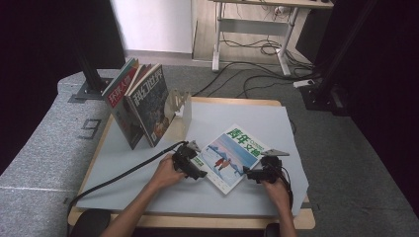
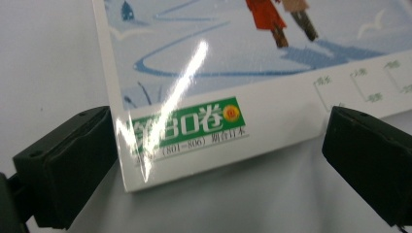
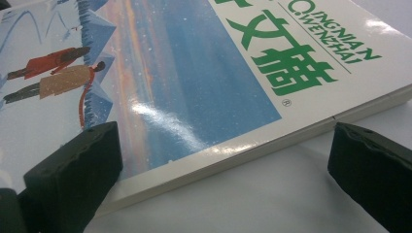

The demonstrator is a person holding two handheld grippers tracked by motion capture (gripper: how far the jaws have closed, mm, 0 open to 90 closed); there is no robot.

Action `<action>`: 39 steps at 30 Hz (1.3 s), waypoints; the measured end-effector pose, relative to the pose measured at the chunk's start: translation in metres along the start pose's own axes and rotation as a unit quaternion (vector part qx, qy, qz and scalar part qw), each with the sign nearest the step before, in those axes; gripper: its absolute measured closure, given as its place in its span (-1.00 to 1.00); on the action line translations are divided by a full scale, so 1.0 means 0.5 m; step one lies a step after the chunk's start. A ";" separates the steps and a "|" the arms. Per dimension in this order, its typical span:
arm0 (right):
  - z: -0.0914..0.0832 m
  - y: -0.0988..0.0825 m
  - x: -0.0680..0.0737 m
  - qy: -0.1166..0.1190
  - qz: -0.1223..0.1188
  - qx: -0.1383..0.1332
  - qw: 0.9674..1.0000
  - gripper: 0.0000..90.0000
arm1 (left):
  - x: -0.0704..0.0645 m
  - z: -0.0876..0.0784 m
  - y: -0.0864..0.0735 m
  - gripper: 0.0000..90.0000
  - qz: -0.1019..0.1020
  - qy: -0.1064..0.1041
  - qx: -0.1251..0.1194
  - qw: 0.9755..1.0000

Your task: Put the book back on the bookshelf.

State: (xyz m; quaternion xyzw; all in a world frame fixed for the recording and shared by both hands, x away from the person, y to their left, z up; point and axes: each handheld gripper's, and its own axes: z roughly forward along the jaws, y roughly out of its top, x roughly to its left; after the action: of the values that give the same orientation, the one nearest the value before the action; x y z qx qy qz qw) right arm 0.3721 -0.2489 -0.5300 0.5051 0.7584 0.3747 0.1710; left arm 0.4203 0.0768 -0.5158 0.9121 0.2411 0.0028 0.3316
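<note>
Both grippers — left gripper point(image 1: 193, 163), right gripper point(image 1: 258, 170) — stood wide at the magazine point(image 1: 232, 155), which lay flat on the table point(image 1: 257, 118) — not gripped yet, lift still ahead.

— What's the magazine point(image 1: 231, 158) like?
— Glossy, thick, with green title characters over a blue snowy scene with 2 walkers.
— Its pose?
— Closed, flat on the counter point(image 1: 148, 190), turned diagonally.

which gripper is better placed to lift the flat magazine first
Probably the left gripper: its open jaws straddle the magazine at a corner. The right gripper is also open, along the thick long edge.
</note>
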 end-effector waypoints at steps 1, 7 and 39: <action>0.001 0.001 0.000 0.001 0.000 0.001 1.000 -1.00 | 0.003 -0.002 0.004 -1.00 -0.001 -0.006 -0.004 1.000; 0.007 0.002 -0.007 0.010 0.016 0.001 1.000 -1.00 | 0.029 -0.009 0.020 -0.95 -0.031 -0.040 -0.034 0.998; 0.007 0.006 -0.024 -0.005 0.037 0.004 0.999 -1.00 | -0.044 0.010 0.000 -0.95 -0.001 -0.017 0.016 1.000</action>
State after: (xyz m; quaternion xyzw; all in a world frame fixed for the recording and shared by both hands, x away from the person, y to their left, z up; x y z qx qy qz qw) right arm 0.3815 -0.2576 -0.5317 0.5353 0.7400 0.3750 0.1588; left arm 0.4016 0.0641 -0.5161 0.9170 0.2363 -0.0169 0.3208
